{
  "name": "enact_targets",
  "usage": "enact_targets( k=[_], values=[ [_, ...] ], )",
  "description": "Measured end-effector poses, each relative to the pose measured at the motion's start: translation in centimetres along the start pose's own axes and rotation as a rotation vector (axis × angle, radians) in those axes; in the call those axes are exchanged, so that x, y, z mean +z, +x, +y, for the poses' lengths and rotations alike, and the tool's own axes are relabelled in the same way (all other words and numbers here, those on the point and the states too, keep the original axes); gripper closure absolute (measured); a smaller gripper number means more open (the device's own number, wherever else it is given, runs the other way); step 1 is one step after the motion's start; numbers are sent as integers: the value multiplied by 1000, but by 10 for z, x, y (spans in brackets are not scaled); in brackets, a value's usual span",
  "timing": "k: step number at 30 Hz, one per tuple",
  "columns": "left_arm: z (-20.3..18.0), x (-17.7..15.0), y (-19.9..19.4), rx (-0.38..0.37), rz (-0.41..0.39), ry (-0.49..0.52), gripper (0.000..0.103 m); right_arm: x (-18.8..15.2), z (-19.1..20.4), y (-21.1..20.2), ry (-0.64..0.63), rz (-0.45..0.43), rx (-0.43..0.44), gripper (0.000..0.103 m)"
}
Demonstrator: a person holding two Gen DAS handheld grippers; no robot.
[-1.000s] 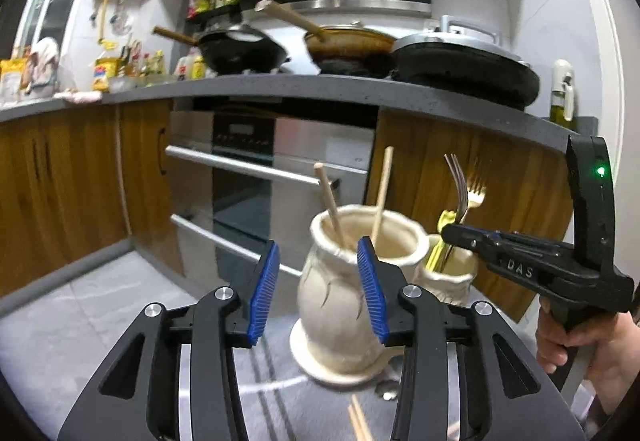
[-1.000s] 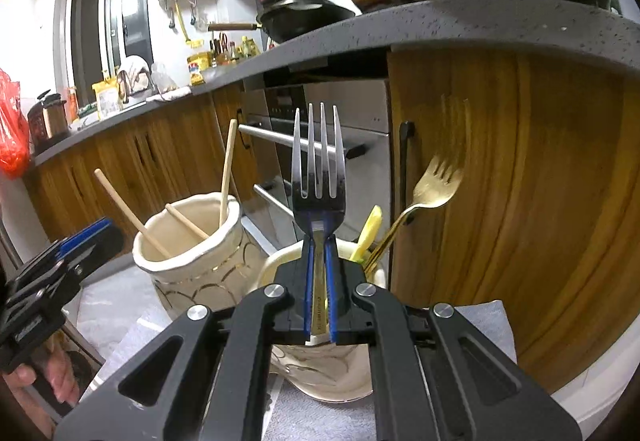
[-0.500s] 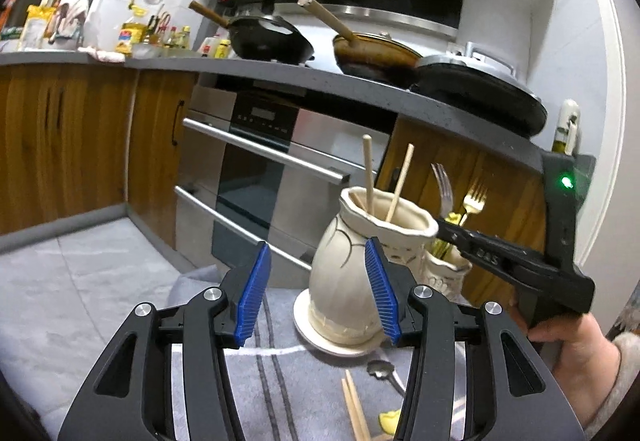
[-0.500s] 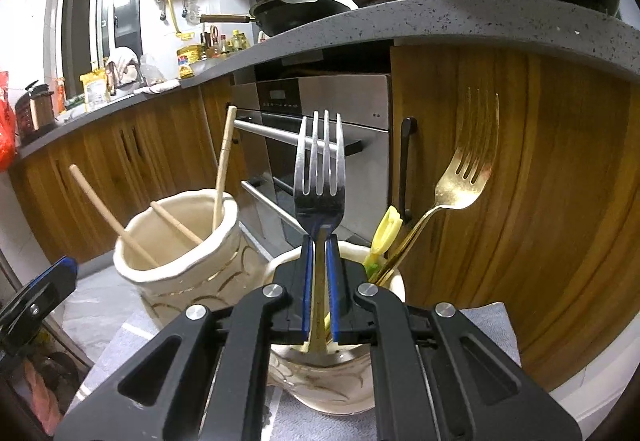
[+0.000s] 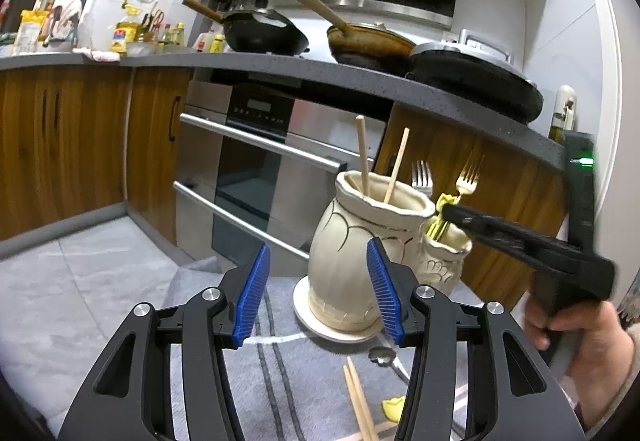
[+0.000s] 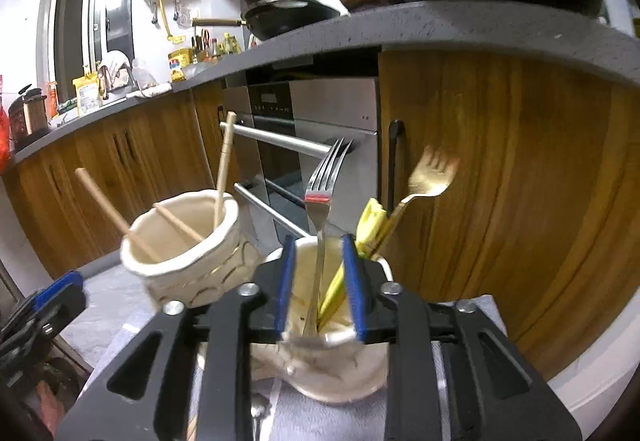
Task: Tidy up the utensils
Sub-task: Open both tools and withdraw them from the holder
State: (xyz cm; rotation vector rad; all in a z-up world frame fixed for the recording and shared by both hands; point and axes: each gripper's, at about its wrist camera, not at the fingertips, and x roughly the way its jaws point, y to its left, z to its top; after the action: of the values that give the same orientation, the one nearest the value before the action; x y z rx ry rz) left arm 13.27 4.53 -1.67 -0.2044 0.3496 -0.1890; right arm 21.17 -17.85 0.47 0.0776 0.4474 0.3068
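In the right wrist view my right gripper hovers over the small cream jar. Its jaws are opening. The silver fork stands between them with gaps to both pads, handle down in the jar. A gold fork and a yellow utensil share that jar. The large cream jar to the left holds three wooden chopsticks. My left gripper is also opening, with nothing between its pads, a little short of the large jar.
Loose chopsticks, a spoon and a yellow piece lie on the grey striped cloth. A plate is under the large jar. Wooden cabinets and an oven stand close behind.
My right gripper has opened and let go of the silver fork, which now leans loose in the small jar. The left gripper's jaws have widened a little.
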Motion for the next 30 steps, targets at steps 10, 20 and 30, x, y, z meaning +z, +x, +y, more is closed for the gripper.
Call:
enact_targets(
  k=[10, 20, 30],
  values=[
    [-9, -4, -4, 89, 43, 42, 33, -43, -23, -65, 68, 15, 12, 16],
    [-21, -20, -20, 155, 133, 85, 13, -92, -22, -74, 40, 160, 28, 7],
    [-17, -54, -29, 186, 310, 70, 12, -116, -5, -73, -28, 235, 46, 6]
  ],
)
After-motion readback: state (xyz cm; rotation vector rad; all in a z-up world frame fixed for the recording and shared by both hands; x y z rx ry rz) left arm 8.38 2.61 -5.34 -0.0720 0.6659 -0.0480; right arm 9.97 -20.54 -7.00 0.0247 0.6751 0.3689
